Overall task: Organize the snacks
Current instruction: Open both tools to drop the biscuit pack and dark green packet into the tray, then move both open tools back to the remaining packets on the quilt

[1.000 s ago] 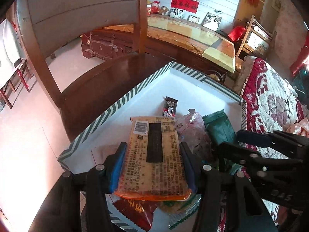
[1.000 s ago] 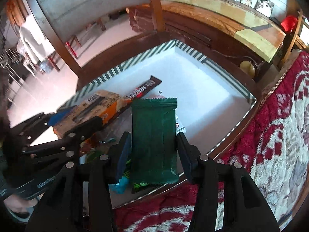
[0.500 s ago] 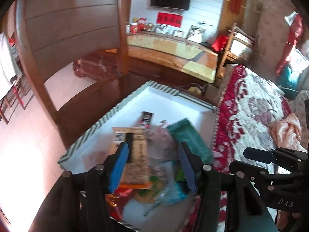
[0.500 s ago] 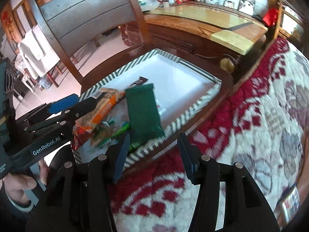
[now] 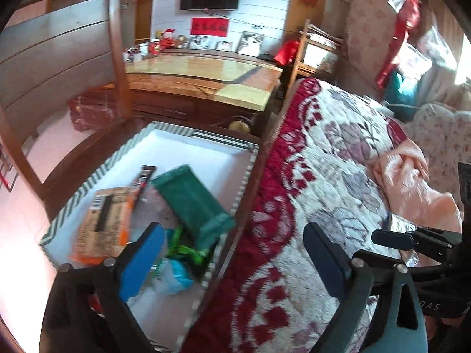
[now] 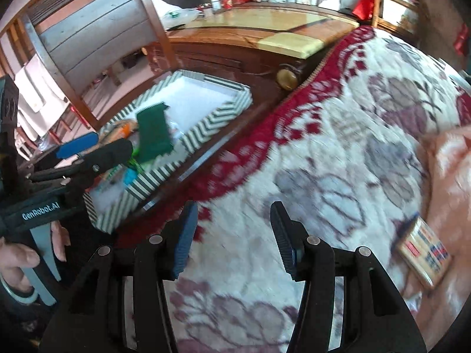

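The fingers (image 5: 141, 261) of the left gripper (image 5: 235, 259) have just been opened wide, and nothing is held between them. The fingers (image 6: 184, 242) of the right gripper (image 6: 232, 239) are also apart and empty, over the blanket (image 6: 338, 135) on the bed. The snacks are seen in the striped tray (image 5: 73, 203): a green pack (image 5: 191, 203) on top, an orange pack (image 5: 103, 220) beside it, and a dark bar (image 5: 144, 178). One more box (image 6: 424, 250) is seen on the blanket, to the right. It is probably the next thing to be fetched. It is best taken by its long sides, lifted flat, and laid in the bare white part of the tray, not dropped on the pile.
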`<state>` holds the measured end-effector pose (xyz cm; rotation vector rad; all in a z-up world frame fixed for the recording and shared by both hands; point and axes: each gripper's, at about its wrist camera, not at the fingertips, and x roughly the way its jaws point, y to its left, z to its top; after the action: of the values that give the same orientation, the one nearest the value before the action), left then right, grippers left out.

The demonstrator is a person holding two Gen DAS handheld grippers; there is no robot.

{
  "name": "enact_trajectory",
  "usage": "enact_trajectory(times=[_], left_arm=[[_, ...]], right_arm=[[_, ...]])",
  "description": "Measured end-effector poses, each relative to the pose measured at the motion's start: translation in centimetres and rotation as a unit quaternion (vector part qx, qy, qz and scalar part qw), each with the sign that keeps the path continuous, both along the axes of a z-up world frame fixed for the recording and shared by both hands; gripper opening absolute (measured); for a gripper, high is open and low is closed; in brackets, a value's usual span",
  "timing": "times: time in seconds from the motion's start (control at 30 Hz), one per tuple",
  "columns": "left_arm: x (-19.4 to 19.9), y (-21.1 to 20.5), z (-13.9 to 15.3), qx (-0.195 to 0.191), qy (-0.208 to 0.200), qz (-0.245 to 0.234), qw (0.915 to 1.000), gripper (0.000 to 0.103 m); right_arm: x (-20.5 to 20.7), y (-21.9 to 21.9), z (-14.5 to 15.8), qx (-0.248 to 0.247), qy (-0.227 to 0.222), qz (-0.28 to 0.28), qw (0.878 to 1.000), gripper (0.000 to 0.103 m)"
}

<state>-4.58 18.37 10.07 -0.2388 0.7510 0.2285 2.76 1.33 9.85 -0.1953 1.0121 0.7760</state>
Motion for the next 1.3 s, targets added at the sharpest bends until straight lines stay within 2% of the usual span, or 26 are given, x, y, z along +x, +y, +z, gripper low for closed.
enact_trajectory(times=[0.23, 0.47, 0.8, 1.07, 1.2, 1.3], left_arm=[[0.7, -3.8, -0.4, -0.025, -0.009, -0.061, 0.9978, 0.102], [1.4, -7.7, -0.6, -0.026, -0.035, -0.109, 0.9931, 0.102], [3.6, -13.6, -1.3, -0.011, -0.006, -0.177, 0.9841, 0.102], [4.7, -16.5, -2.9, -0.004, 0.028, -0.213, 0.9766, 0.102], [5.0, -16.7, -3.5, -0.004, 0.037, -0.216, 0.9756, 0.102], [5.2, -16.4, -4.0, -0.005, 0.044, -0.213, 0.976, 0.102]], right_arm=[[-0.4, -4.7, -0.8, -0.012, 0.004, -0.032, 0.999, 0.051], [-0.9, -10.8, -0.8, -0.017, -0.003, -0.086, 0.996, 0.051], [-0.2, -18.7, -2.9, -0.033, 0.025, -0.18, 0.983, 0.051], [0.5, -20.6, -4.9, -0.046, 0.062, -0.215, 0.974, 0.054], [0.9, -20.9, -6.2, -0.055, 0.085, -0.236, 0.967, 0.054], [1.1, -21.4, -6.8, -0.04, 0.102, -0.253, 0.961, 0.054]])
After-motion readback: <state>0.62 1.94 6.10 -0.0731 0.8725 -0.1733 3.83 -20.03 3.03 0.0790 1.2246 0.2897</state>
